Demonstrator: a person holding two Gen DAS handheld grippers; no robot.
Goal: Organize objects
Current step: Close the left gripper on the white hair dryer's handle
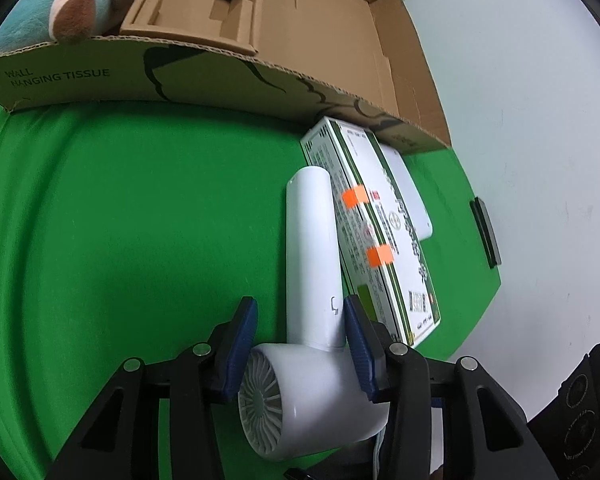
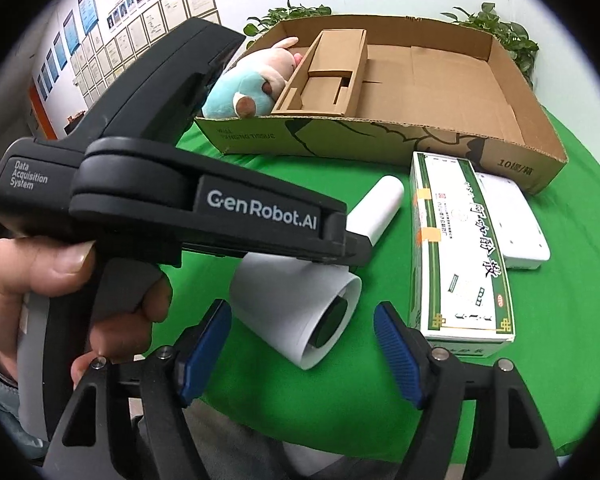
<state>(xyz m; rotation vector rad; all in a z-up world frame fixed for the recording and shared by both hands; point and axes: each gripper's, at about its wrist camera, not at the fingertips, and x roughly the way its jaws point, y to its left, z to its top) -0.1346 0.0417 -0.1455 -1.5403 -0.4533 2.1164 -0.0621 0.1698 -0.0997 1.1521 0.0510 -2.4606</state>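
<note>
A white hair dryer (image 1: 311, 264) lies on the green table, handle pointing toward the cardboard box (image 1: 323, 40). My left gripper (image 1: 300, 320) straddles the dryer where handle meets body; the jaws stand apart and the left pad is clear of it. In the right wrist view the dryer (image 2: 300, 300) lies with its nozzle toward me, under the left gripper body (image 2: 204, 208). My right gripper (image 2: 301, 344) is open and empty, just short of the nozzle. A green-and-white carton (image 1: 379, 232) lies beside the dryer; it also shows in the right wrist view (image 2: 455, 248).
The cardboard box (image 2: 439, 80) holds a brown insert (image 2: 323, 76) and a plush toy (image 2: 248, 88). A flat white device (image 2: 515, 220) lies right of the carton. A black object (image 1: 485, 232) sits at the table's right edge. Potted plants stand behind the box.
</note>
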